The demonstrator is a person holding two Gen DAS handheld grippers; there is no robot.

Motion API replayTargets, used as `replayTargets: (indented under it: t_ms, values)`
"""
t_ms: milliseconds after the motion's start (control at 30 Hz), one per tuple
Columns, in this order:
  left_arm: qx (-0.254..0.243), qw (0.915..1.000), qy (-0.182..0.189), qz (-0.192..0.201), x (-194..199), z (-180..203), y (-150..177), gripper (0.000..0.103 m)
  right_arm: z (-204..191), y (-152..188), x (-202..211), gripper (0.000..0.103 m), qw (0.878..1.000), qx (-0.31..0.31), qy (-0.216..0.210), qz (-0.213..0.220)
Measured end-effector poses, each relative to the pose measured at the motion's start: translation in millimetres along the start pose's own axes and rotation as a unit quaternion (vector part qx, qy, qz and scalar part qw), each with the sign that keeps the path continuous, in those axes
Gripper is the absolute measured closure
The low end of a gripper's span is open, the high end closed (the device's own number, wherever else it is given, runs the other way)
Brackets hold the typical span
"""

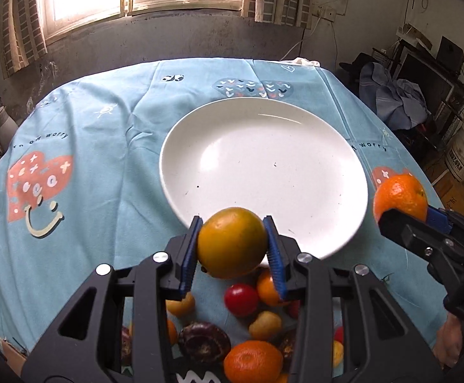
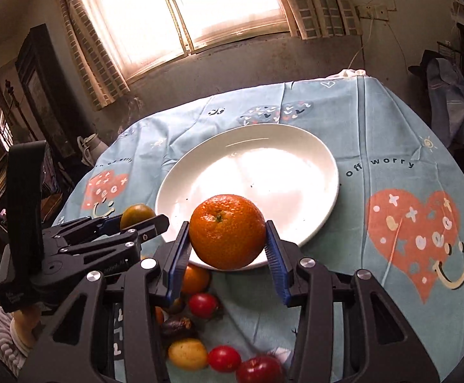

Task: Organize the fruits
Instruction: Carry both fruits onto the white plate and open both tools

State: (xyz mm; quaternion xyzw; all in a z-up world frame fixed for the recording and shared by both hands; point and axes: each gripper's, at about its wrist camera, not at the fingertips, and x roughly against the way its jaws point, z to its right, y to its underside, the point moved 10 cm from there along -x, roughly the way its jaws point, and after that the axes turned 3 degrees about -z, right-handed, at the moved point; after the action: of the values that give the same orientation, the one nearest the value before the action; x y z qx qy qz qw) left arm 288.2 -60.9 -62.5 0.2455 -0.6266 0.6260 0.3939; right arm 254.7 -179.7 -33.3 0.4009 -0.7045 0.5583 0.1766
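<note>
Greenish-yellow citrus (image 1: 232,242) is clamped in the left gripper (image 1: 233,249) above the white plate's (image 1: 263,121) near rim, the right gripper (image 2: 228,242) likewise clamping an orange (image 2: 227,231) there; advance each over the plate centre, lower until contact, then release, keeping the fruits apart.

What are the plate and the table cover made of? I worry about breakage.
The plate looks like glazed white ceramic: glossy, mirroring the window. Melamine is possible. The table cover looks like thin printed woven cloth, matte, with creases and fold lines.
</note>
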Motion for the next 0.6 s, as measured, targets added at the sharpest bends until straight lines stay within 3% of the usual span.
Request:
replayTargets:
  t_ms: [167,267,333,467,600]
  values:
    - [-0.002,1.0000,0.000,-0.008,-29.9,-1.0,-10.3,0.062,17.2,-6.6,-35.9,0.056,1.000,-0.014,0.019,-0.006]
    - [0.008,0.9999,-0.004,0.008,-34.0,-4.6,-17.6,0.033,18.5,-4.1,-49.9,0.054,0.999,-0.001,0.030,-0.024]
    - [0.004,0.9999,-0.010,0.013,-34.8,-4.1,-19.6,0.032,17.0,-5.5,-48.9,0.033,0.999,0.003,0.034,-0.013]
    - [0.008,0.9997,-0.022,0.002,-35.9,-9.3,-12.2,0.031,18.9,-11.8,-37.4,0.033,0.999,0.003,0.032,0.010]
    - [0.020,0.9991,-0.034,0.014,-10.9,-22.9,-0.4,0.028,17.8,-11.3,-11.1,0.033,0.999,-0.019,0.009,0.028]
